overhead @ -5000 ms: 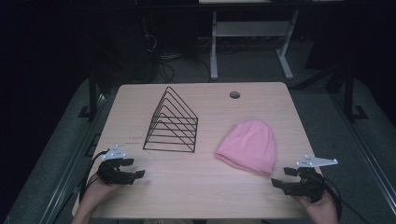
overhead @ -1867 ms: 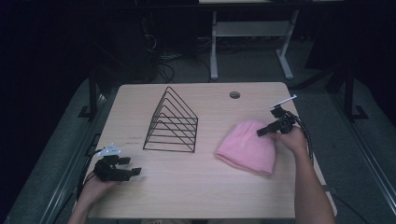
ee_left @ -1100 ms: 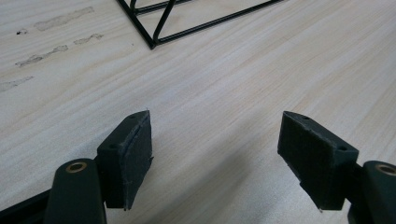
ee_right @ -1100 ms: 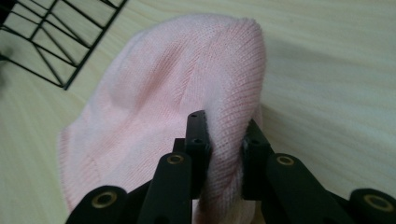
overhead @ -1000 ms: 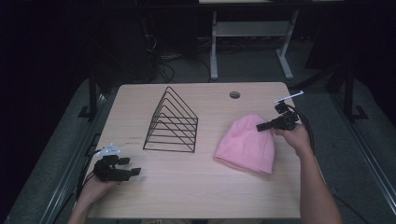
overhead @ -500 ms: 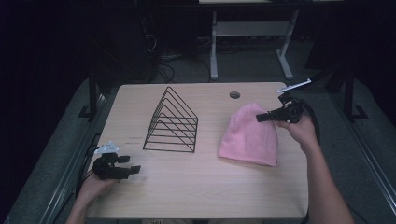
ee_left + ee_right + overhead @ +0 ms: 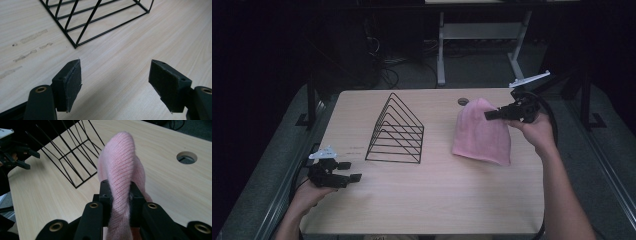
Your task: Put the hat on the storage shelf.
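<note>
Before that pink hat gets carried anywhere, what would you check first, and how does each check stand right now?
1. Right tongs shut on the hat: ok, both pads pinch a fold of the knit.
2. Hat fully off the table: not ok, its lower edge looks to rest on the wood.
3. Grip deep enough to hold: cannot tell, only a narrow fold sits between the pads.
4. Wire rack apart from the hat: ok, bare wood lies between them.
5. Left tongs free: ok, open with nothing between them, near the rack's corner.
6. Cable of the right tongs clear of the hat: ok, it loops behind the hand.
</note>
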Available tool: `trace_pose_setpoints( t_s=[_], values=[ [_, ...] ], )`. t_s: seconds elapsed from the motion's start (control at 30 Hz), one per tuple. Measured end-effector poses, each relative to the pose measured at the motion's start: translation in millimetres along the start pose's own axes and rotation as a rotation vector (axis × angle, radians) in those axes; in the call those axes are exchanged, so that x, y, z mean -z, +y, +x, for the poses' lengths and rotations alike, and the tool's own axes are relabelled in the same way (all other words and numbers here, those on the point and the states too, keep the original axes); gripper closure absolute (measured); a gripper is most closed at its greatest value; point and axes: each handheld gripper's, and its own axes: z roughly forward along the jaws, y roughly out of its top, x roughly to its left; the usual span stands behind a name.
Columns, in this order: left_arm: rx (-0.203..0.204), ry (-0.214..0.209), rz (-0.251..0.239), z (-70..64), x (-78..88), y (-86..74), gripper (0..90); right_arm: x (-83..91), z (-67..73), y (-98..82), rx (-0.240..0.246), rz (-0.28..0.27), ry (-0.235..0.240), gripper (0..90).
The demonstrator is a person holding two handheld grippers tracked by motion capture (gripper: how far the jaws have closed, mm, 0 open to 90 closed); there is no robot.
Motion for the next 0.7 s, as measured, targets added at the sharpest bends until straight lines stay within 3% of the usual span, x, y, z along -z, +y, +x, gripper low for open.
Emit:
trace_pose_setpoints(
  t_s=[0.27, 0.7],
  values=[
    [-0.041, -0.034, 0.004, 4.2, 10.8, 15.4, 26.2, 4.3, 14.8, 20.4, 0.044, -0.01, 0.008, 77.4],
    [-0.112, -0.066, -0.016, 4.6, 37.4, 60.1, 26.1, 6.8, 38.0, 56.7, 0.123, -0.032, 0.032, 77.3]
  ],
)
